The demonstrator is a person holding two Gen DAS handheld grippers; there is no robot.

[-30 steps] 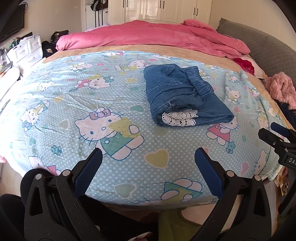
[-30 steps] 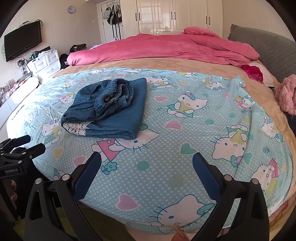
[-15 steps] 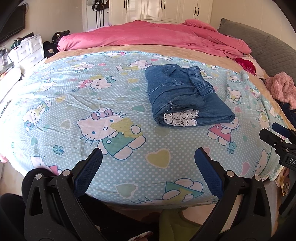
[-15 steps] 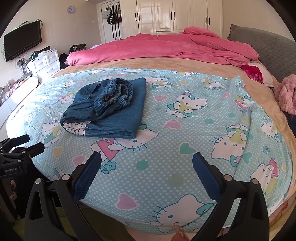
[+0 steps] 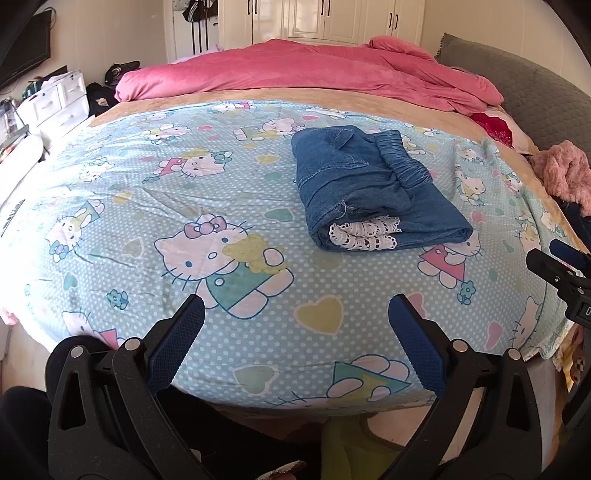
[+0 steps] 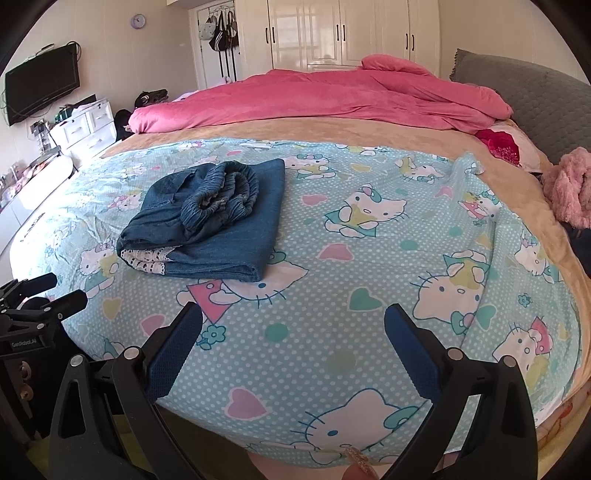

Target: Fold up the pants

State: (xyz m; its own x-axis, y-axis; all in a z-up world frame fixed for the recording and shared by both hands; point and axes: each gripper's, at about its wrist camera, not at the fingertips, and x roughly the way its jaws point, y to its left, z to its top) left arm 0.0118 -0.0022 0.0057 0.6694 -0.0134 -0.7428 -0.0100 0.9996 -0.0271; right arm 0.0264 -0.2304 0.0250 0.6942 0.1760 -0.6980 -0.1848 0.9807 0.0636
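Observation:
Blue denim pants (image 5: 373, 188) lie folded into a compact bundle on the cartoon-cat bed sheet (image 5: 184, 206), white lace trim showing at the near end. The right wrist view shows the same pants (image 6: 210, 221) at left, elastic waistband on top. My left gripper (image 5: 295, 317) hangs open over the sheet's near edge, well short of the pants, with nothing between its fingers. Also open and empty, my right gripper (image 6: 293, 325) hovers above the near edge, to the right of the pants. Each gripper shows at the edge of the other's view.
A pink duvet (image 5: 314, 74) is bunched across the far side of the bed. A grey headboard (image 5: 535, 96) and a pink fluffy garment (image 5: 565, 173) lie at right. White drawers (image 6: 85, 129) and a wall television (image 6: 40, 88) stand at left. Wardrobes (image 6: 351, 33) line the back wall.
Both grippers have drifted very slightly; the pants sit a touch lower in the left wrist view. Nothing was grasped or let go.

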